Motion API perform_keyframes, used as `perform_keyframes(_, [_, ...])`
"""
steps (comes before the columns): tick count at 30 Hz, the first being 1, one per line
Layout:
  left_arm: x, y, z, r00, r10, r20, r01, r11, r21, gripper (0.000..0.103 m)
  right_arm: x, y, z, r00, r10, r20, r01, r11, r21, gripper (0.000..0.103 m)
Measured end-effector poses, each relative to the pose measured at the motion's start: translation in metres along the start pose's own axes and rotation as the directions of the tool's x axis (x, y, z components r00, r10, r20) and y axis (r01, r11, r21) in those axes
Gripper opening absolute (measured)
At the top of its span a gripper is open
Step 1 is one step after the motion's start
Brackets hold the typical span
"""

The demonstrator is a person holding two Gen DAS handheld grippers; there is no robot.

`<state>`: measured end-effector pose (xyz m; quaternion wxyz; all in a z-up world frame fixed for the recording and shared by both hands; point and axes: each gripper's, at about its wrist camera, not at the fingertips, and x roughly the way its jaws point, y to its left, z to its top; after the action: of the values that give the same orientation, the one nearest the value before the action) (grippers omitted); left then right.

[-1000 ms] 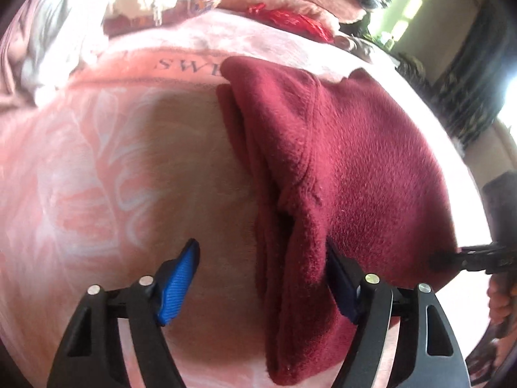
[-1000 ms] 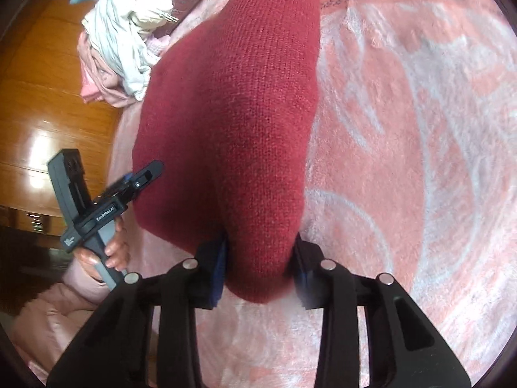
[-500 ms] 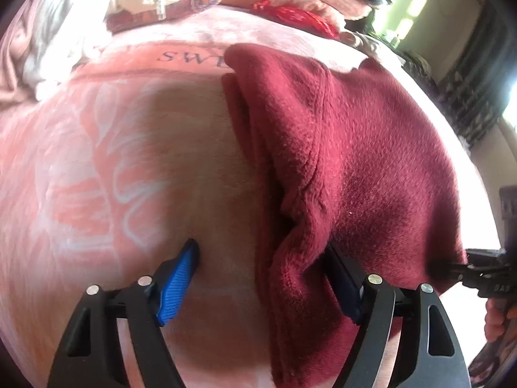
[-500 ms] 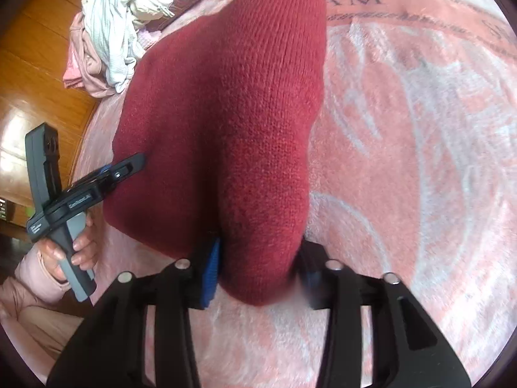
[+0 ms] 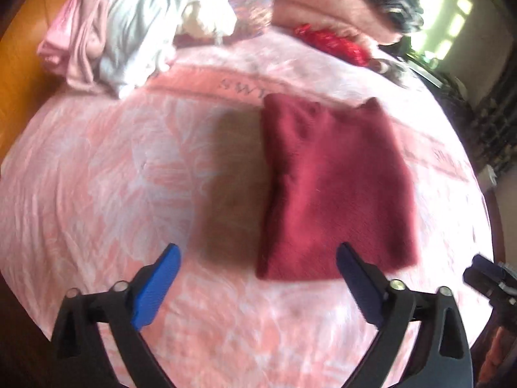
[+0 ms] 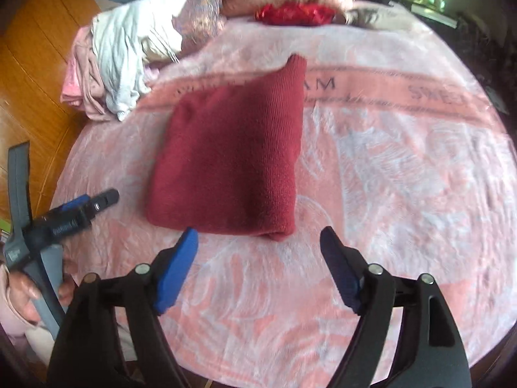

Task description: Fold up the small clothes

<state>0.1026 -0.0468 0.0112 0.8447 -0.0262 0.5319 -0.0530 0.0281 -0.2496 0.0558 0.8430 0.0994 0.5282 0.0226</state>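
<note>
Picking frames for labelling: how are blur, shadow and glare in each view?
Left wrist view: motion-smeared, a dark shadow on the blanket left of the maroon garment, window blown out. Right wrist view: softer blur, garment knit still readable, even light.

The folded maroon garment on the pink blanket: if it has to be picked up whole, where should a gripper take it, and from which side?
Probably the thick rolled fold of the maroon garment, the near corner at. It bulges above the pink blanket and faces the right gripper, whose empty jaws are opening. Come in low from the near side; the flat middle offers nothing to pinch.
</note>
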Motion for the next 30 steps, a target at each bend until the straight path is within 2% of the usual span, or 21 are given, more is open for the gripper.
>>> perform_keyframes(2, [-0.013, -0.005, -0.012, 1.0, 0.01, 0.029, -0.012, 0.998, 0.053, 0.099, -0.012, -0.005, -0.01, 1.0, -0.013, 0.019, 0.013, 1.0, 0.003, 0.078])
perform_keyframes(3, [-0.019, -0.007, -0.018, 0.997, 0.05, 0.06, -0.055, 0.995, 0.089, 0.099, -0.016, -0.005, -0.014, 0.999, -0.024, 0.027, 0.024, 1.0, 0.0, 0.078])
perform_keyframes(5, [-0.023, -0.008, -0.024, 0.991, 0.109, 0.074, -0.117, 0.987, 0.112, 0.099, -0.021, -0.004, -0.024, 0.997, -0.063, 0.041, 0.064, 0.998, -0.008, 0.078])
perform_keyframes(7, [-0.026, -0.004, -0.029, 0.994, 0.087, 0.068, -0.092, 0.992, 0.086, 0.099, -0.022, -0.004, -0.031, 0.997, -0.069, 0.037, 0.069, 0.998, -0.002, 0.078])
perform_keyframes(9, [-0.031, 0.001, -0.035, 0.992, 0.093, 0.088, -0.097, 0.994, 0.049, 0.099, -0.024, -0.005, -0.036, 0.998, -0.051, 0.034, 0.051, 0.999, 0.019, 0.078])
perform_keyframes(12, [-0.039, -0.001, -0.042, 0.989, 0.09, 0.117, -0.098, 0.993, 0.061, 0.099, -0.032, 0.002, -0.044, 0.997, -0.043, 0.061, 0.042, 0.999, 0.017, 0.079])
perform_keyframes(19, [-0.053, -0.005, -0.057, 0.991, 0.033, 0.127, -0.04, 0.998, 0.058, 0.099, -0.031, 0.014, -0.057, 0.992, -0.072, 0.101, 0.07, 0.997, 0.026, 0.08])
perform_keyframes(23, [-0.055, -0.008, -0.061, 0.99, 0.047, 0.135, -0.059, 0.994, 0.088, 0.099, -0.025, 0.02, -0.06, 0.991, -0.082, 0.11, 0.079, 0.996, 0.031, 0.08])
perform_keyframes(30, [-0.055, -0.004, -0.063, 0.988, 0.074, 0.139, -0.085, 0.993, 0.079, 0.099, -0.014, 0.026, -0.059, 0.99, -0.093, 0.106, 0.091, 0.996, 0.023, 0.082])
